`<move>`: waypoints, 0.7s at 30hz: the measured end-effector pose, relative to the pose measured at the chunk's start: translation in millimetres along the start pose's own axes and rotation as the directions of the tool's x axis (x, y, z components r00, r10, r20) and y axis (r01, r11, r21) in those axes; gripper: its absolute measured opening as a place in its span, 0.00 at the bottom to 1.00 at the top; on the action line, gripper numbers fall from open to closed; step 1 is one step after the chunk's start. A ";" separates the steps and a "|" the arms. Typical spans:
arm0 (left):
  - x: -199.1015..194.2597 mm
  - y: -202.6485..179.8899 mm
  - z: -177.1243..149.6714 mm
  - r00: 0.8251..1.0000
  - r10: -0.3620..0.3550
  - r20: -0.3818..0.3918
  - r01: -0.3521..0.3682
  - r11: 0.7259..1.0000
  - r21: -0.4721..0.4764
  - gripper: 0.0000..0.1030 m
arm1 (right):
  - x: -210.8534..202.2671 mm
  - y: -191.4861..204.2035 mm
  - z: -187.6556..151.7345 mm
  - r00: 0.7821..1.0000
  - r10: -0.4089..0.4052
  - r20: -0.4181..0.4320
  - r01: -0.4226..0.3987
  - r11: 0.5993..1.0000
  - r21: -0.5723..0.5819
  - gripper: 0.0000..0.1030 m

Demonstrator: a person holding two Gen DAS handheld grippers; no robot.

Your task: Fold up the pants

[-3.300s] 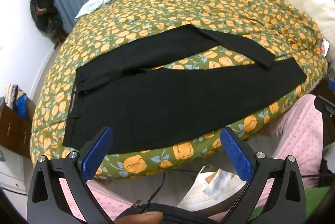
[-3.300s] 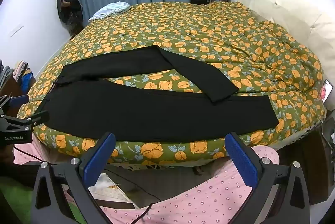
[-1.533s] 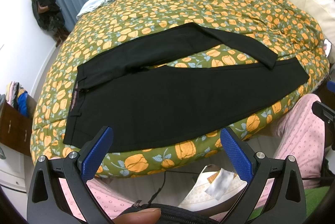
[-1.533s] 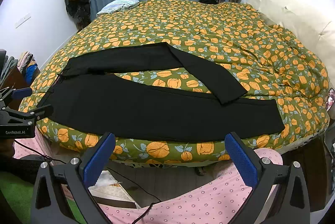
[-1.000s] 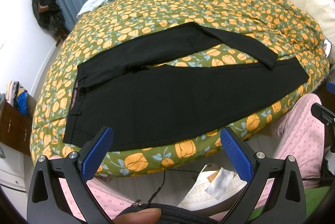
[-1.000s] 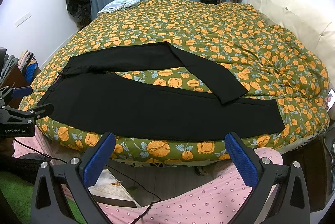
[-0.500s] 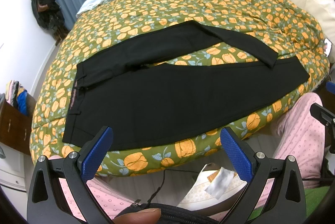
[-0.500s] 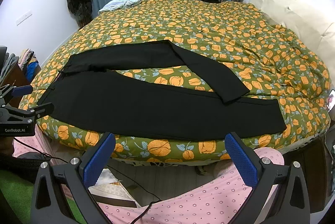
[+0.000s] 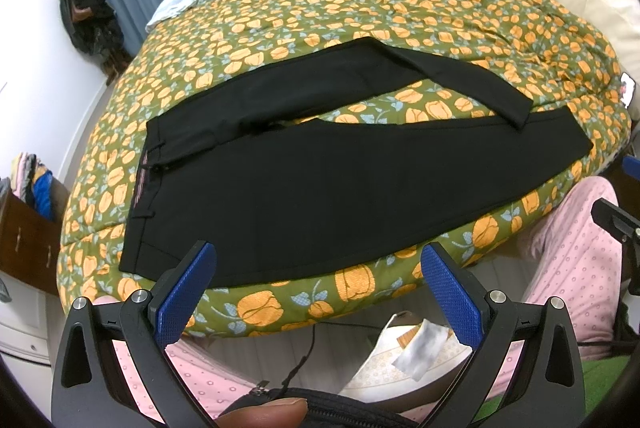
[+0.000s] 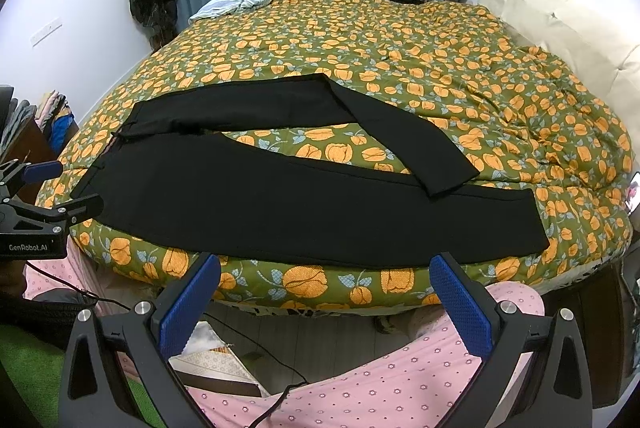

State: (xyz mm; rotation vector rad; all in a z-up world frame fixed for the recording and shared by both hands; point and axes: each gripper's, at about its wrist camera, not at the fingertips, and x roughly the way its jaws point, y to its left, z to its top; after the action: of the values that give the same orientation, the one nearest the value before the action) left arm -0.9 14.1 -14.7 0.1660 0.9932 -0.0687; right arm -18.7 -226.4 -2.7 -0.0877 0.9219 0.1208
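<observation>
Black pants (image 9: 320, 183) (image 10: 280, 195) lie spread on a bed, waistband to the left. The near leg lies straight along the bed's front edge; the far leg bends at its middle, and its hem crosses onto the near leg at the right. My left gripper (image 9: 318, 292) hangs open just off the bed's front edge, short of the pants, with nothing between its blue pads (image 9: 184, 292). My right gripper (image 10: 324, 302) is open too, below the bed's edge, holding nothing. The left gripper (image 10: 60, 187) also shows at the left edge of the right wrist view.
The bed has an olive quilt with orange flowers (image 9: 360, 3) (image 10: 400, 39). Cream pillows (image 10: 560, 23) line its right side, and a light blue garment (image 10: 232, 1) lies at the far corner. The person's pink dotted trouser legs (image 10: 380, 388) and papers (image 9: 404, 360) on the floor are below.
Both grippers have drifted slightly closer to the bed and stay open. The pants have not moved.
</observation>
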 end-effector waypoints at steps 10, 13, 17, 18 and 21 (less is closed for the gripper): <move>1.2 0.7 -0.3 1.000 0.000 -0.001 0.000 1.000 0.001 0.99 | 0.8 0.4 -0.1 1.000 -0.001 -0.002 0.001 1.000 -0.001 1.00; 1.1 0.6 0.1 1.000 -0.001 -0.002 0.001 1.000 0.000 0.99 | 0.8 0.8 0.0 1.000 -0.002 0.000 0.002 1.000 -0.001 1.00; 1.5 -0.4 -0.9 1.000 0.002 -0.001 -0.002 1.000 0.002 0.99 | 1.5 1.1 -0.6 1.000 -0.001 0.006 0.001 1.000 -0.001 1.00; 2.1 -0.2 -2.4 1.000 0.004 0.001 -0.004 1.000 0.003 0.99 | 0.9 1.3 -0.6 1.000 -0.002 0.005 0.002 1.000 -0.002 1.00; 2.1 0.0 -3.6 1.000 0.009 0.004 -0.009 1.000 0.000 0.99 | 0.7 1.5 -0.6 1.000 -0.003 0.005 0.003 1.000 -0.004 1.00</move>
State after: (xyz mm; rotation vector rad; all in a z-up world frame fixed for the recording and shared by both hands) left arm -2.7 14.8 -18.4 0.1702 0.9881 -0.0605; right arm -19.0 -224.9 -3.7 -0.0923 0.9162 0.1201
